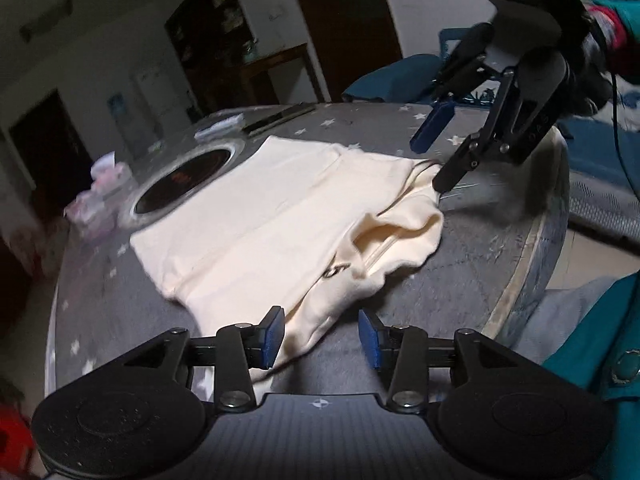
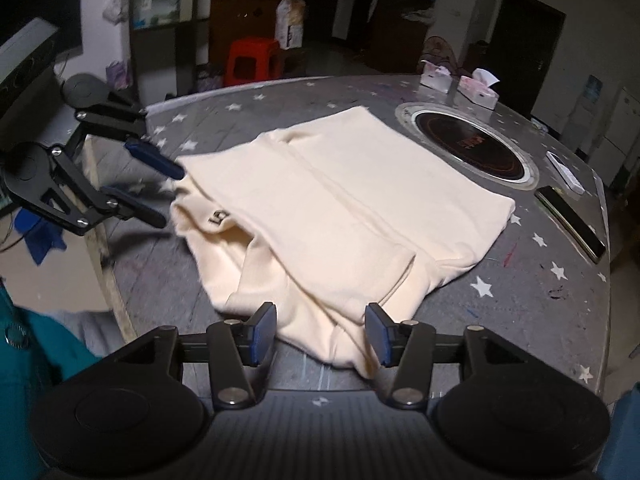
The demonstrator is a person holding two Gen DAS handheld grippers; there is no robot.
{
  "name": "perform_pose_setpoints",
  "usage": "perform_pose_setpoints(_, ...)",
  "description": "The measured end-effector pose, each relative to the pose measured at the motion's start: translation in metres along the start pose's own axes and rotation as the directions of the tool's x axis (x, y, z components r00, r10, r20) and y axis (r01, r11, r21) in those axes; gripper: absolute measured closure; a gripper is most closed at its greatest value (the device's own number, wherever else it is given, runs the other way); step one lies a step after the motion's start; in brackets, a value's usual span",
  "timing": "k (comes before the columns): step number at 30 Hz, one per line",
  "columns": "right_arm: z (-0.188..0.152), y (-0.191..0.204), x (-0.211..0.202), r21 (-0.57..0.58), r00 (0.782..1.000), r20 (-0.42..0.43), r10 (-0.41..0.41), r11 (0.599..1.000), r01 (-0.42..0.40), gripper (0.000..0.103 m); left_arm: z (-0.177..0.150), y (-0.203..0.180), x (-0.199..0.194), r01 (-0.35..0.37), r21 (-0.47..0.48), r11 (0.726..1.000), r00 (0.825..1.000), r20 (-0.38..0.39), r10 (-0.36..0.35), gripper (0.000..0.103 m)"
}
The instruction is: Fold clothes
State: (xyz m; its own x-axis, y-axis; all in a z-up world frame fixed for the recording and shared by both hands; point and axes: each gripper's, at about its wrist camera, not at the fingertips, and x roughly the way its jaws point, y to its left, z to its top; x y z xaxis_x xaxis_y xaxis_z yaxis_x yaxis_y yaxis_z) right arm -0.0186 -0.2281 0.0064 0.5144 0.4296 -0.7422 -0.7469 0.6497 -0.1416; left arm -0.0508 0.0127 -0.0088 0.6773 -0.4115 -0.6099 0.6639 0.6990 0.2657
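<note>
A cream garment (image 1: 280, 216) lies partly folded on a grey round table with white stars (image 1: 492, 256); it also shows in the right wrist view (image 2: 340, 208). My left gripper (image 1: 322, 338) is open, its jaws on either side of the garment's near corner. In the right wrist view the left gripper (image 2: 166, 196) sits at the garment's left edge, by small dark lettering. My right gripper (image 2: 320, 336) is open over the garment's near edge. In the left wrist view the right gripper (image 1: 436, 160) hovers at the garment's far right corner, jaws apart.
A round black hotplate (image 2: 468, 144) is set into the table beyond the garment. Tissue packs (image 2: 478, 90) stand at the far edge and a dark phone (image 2: 572, 220) lies at the right. A red stool (image 2: 252, 60) stands past the table.
</note>
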Motion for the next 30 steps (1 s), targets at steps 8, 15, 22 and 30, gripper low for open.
perform_pose_setpoints(8, -0.006, 0.016, 0.007, -0.092, 1.0, -0.015, 0.005, 0.996, -0.007, 0.037, 0.004, -0.01, 0.013, -0.001, 0.072, 0.997, 0.999, 0.032, -0.001, 0.086)
perform_pose_setpoints(15, -0.006, 0.024, 0.014, -0.172, 1.0, 0.031, -0.008, 0.985, 0.013, 0.037, 0.018, 0.022, 0.016, 0.03, -0.102, 0.994, 0.998, 0.062, -0.024, 0.094)
perform_pose_setpoints(22, 0.003, 0.022, 0.035, -0.207, 0.997, 0.071, -0.006, 0.978, 0.021, 0.054, 0.027, 0.05, 0.029, 0.059, -0.222, 0.973, 0.997, 0.064, -0.046, 0.094)
perform_pose_setpoints(30, 0.013, -0.001, 0.041, -0.076, 0.998, 0.048, 0.05, 0.996, -0.047, 0.086, 0.011, 0.036, 0.018, 0.052, -0.147, 0.988, 0.999, 0.024, -0.048, 0.071)
